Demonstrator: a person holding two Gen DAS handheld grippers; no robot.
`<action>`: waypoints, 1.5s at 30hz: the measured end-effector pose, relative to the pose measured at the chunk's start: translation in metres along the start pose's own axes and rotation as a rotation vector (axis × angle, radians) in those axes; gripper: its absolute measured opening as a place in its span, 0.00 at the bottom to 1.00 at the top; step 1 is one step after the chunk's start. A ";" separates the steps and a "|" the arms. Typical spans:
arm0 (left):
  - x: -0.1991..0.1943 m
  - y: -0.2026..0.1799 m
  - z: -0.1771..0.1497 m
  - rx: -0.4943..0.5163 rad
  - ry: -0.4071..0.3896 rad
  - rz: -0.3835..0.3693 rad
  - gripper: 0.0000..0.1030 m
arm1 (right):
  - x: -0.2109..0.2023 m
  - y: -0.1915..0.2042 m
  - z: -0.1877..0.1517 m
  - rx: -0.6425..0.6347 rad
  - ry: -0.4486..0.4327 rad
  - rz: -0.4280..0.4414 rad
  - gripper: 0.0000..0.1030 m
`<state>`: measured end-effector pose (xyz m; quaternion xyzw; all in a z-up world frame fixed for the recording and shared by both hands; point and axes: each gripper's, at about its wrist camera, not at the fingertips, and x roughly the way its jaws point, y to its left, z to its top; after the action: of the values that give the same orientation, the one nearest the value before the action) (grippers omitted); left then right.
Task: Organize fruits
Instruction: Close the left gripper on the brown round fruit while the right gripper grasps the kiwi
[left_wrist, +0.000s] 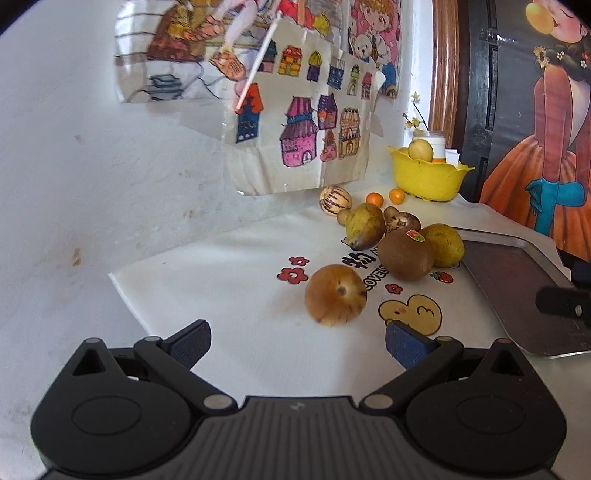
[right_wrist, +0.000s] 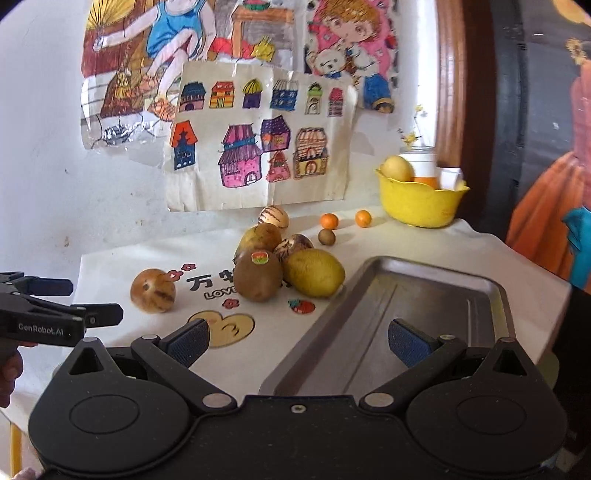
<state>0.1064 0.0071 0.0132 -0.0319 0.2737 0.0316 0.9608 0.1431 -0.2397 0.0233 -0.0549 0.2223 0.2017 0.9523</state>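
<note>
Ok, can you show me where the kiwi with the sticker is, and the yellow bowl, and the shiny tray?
kiwi (right_wrist: 257, 277): right wrist view, middle of its brown skin.
yellow bowl (right_wrist: 419, 206): right wrist view, front wall.
metal tray (right_wrist: 424, 295): right wrist view, bare floor.

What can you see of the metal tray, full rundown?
The metal tray is a shallow rectangular pan, apparently brushed steel, with rounded corners, a raised rim and a flat, dull, scuffed floor. It holds nothing. It lies flat on the white printed cloth, right of the fruit pile; the yellow-green fruit sits by its left rim, contact unclear. The right gripper hovers open over its near edge.
</note>
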 end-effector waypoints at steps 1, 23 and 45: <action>0.004 0.000 0.002 0.004 0.005 -0.003 1.00 | 0.006 -0.002 0.006 -0.007 0.007 0.014 1.00; 0.045 -0.009 0.014 0.146 0.014 -0.020 0.99 | 0.092 0.004 0.053 0.039 0.088 0.125 1.00; 0.064 -0.009 0.017 0.105 0.065 -0.096 0.73 | 0.164 -0.009 0.048 0.429 0.292 0.254 0.88</action>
<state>0.1706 0.0019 -0.0059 0.0045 0.3040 -0.0301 0.9522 0.3006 -0.1801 -0.0071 0.1474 0.3997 0.2578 0.8672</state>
